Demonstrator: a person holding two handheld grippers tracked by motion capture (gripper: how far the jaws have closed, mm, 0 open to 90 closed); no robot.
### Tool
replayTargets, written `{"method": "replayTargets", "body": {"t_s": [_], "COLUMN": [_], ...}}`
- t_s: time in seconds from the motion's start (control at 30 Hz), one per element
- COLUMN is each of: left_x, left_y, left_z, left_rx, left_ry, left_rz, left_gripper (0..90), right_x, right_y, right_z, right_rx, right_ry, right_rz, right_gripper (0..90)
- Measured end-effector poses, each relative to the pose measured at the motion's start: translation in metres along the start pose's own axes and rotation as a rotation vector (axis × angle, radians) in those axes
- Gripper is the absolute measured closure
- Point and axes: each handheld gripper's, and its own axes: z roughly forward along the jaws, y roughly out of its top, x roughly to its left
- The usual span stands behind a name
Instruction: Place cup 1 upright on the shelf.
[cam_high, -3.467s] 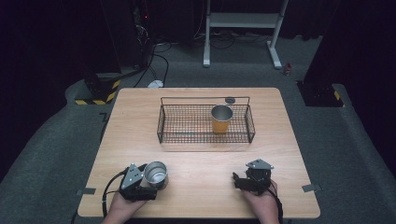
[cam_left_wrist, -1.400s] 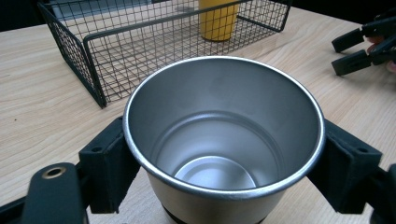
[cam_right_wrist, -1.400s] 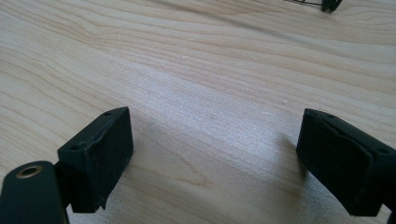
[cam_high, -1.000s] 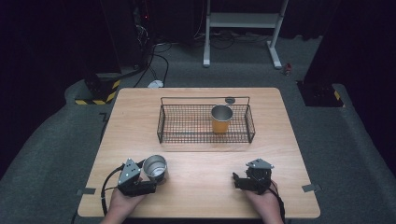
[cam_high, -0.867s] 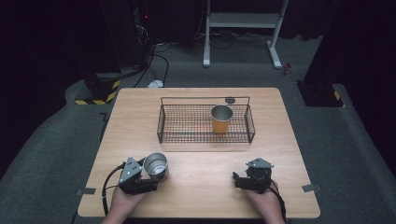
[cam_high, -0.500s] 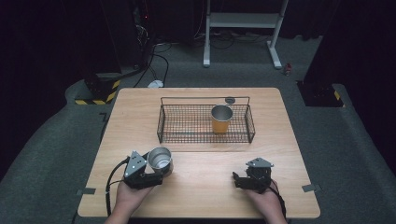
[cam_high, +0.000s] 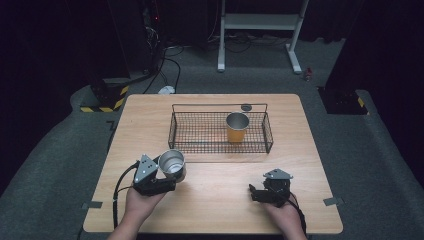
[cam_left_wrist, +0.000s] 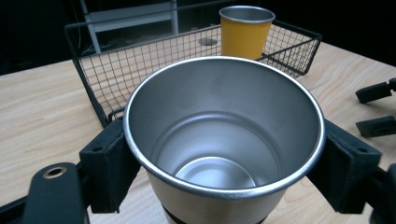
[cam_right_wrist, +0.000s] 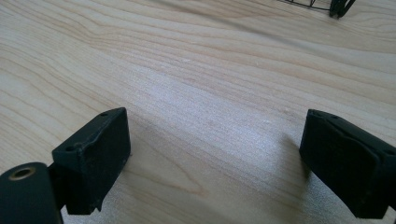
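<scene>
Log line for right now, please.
left gripper: shut on steel cup | right gripper: open, empty | orange cup: in wire basket

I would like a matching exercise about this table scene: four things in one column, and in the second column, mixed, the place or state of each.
Things:
1. silver cup
2. orange cup
3. left hand-held gripper
4. right hand-held gripper

Places or states:
A. stands upright inside the wire basket
B. jaws open, nothing between them, low over the wooden table
C. empty, held by its sides in front of the basket
D. jaws closed on a cup

Right pairs: 1-C, 2-A, 3-D, 4-B
</scene>
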Motion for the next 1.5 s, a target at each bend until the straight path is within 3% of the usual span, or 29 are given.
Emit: {"method": "replayTargets", "body": {"t_s": [0.37,1.5], "left_x": [0.004,0.009], "left_y": [0.013,0.047], "left_z": [0.007,0.048], "left_rx": [-0.029,-0.04], "left_ry": [-0.011,-0.004], "left_rz": [-0.015,-0.042], "left_gripper": [18.8,18.8], "right_x": [0.0,0.0], "right_y": [0.0,0.0], "right_z": [0.0,0.0], "right_rx": [-0.002,-0.001], "right_ry": [-0.006,-0.004], "right_rz": [-0.002,-0.001], "right_gripper": [8.7,8.6]}}
